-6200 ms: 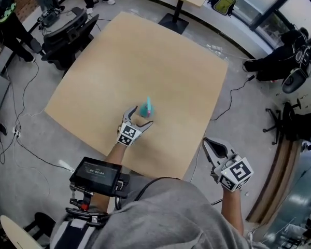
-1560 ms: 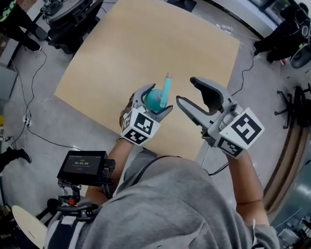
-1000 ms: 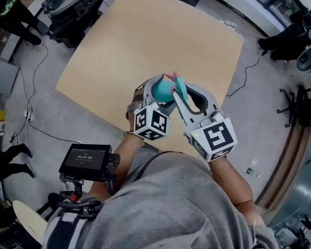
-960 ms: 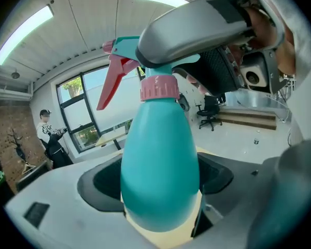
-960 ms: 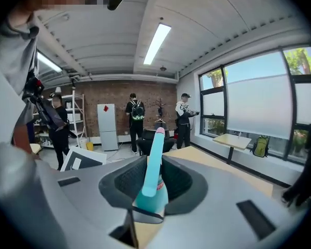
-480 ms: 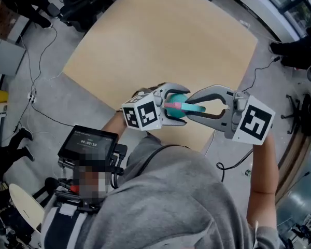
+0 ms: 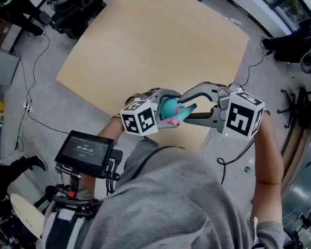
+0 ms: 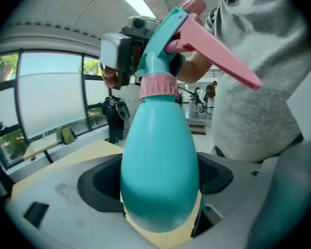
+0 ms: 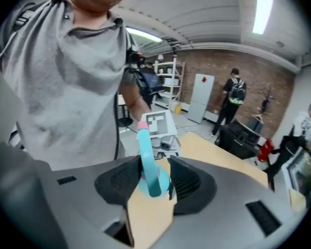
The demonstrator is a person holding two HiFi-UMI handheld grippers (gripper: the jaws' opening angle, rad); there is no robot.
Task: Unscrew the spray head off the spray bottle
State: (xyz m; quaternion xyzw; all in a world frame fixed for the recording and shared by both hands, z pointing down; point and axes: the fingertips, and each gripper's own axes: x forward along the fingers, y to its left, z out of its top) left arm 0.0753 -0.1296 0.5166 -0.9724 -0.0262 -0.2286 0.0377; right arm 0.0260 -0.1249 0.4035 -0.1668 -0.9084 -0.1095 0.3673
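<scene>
Bottle count: one spray bottle (image 8: 158, 160), two tongs, all up over the table's (image 7: 160, 40) near edge. My left tongs (image 7: 166, 108) are clamped wide around its belly. My right tongs (image 7: 186, 108) have just been opening, with the spray head (image 9: 147, 160) loose between them. Only the left gripper view shows the pink collar (image 8: 158, 85).

Wear: grey T-shirt (image 7: 160, 201) | left gripper (image 7: 170, 108), right gripper (image 7: 186, 108): grey, black pads (image 8: 96, 183), white cubes (image 7: 138, 117) with black square markers | lower left: black screen unit (image 7: 84, 152)
</scene>
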